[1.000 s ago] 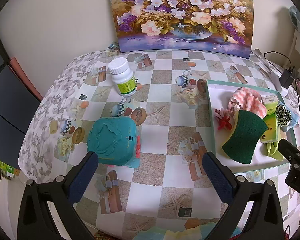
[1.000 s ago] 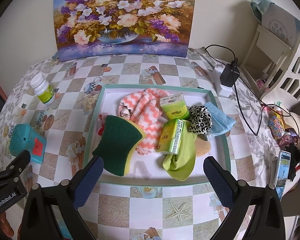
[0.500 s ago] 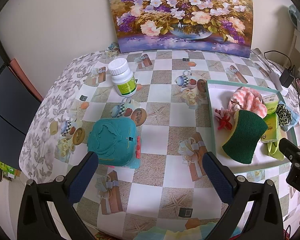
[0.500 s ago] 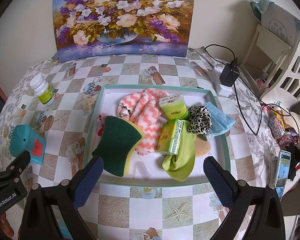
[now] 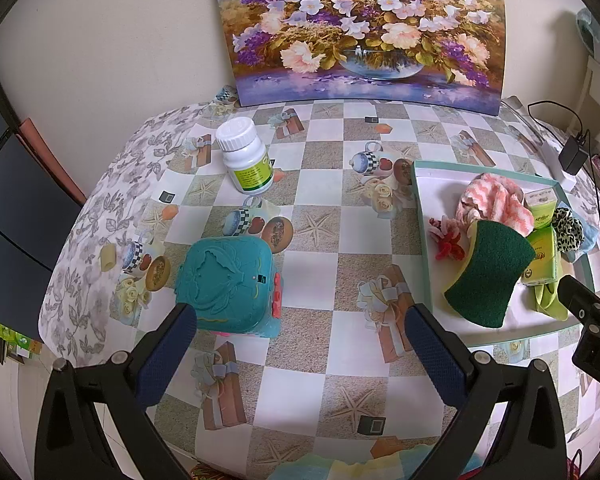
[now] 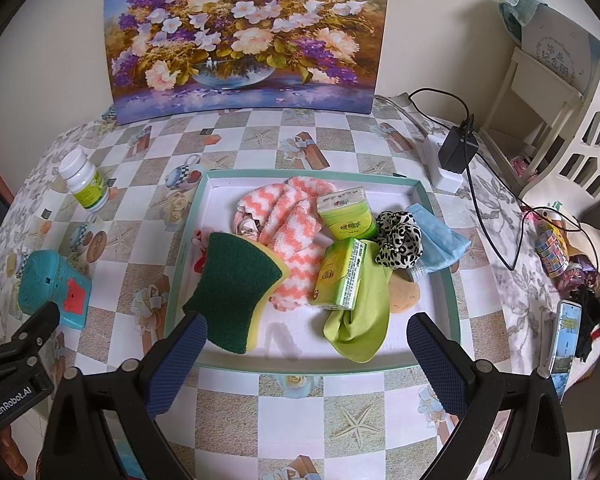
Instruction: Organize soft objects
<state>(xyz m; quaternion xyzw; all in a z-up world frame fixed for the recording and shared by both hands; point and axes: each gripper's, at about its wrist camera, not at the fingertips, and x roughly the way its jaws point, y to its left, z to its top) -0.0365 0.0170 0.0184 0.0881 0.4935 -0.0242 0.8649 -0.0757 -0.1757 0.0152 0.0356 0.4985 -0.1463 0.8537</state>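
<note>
A teal-rimmed white tray [image 6: 440, 216] holds soft things: a green-and-yellow sponge [image 6: 236, 288], an orange-and-white fuzzy sock [image 6: 292, 224], two green tissue packs [image 6: 340, 276], a lime cloth [image 6: 360, 320], a leopard scrunchie [image 6: 398, 240], a blue face mask [image 6: 440, 240]. The tray also shows in the left wrist view [image 5: 418, 208], with the sponge [image 5: 488, 280]. My right gripper [image 6: 304, 344] is open and empty over the tray's near edge. My left gripper [image 5: 300, 344] is open and empty above the table, its left finger beside a teal plastic toy [image 5: 228, 280].
A white pill bottle [image 5: 246, 160] stands at the back left of the checkered tablecloth. A flower painting [image 6: 244, 36] leans on the wall. A charger and cable [image 6: 456, 148] lie at the back right; a phone [image 6: 564, 340] lies at the right edge.
Both grippers have barely moved; the left has drifted very slightly. Nothing was taken hold of or let go.
</note>
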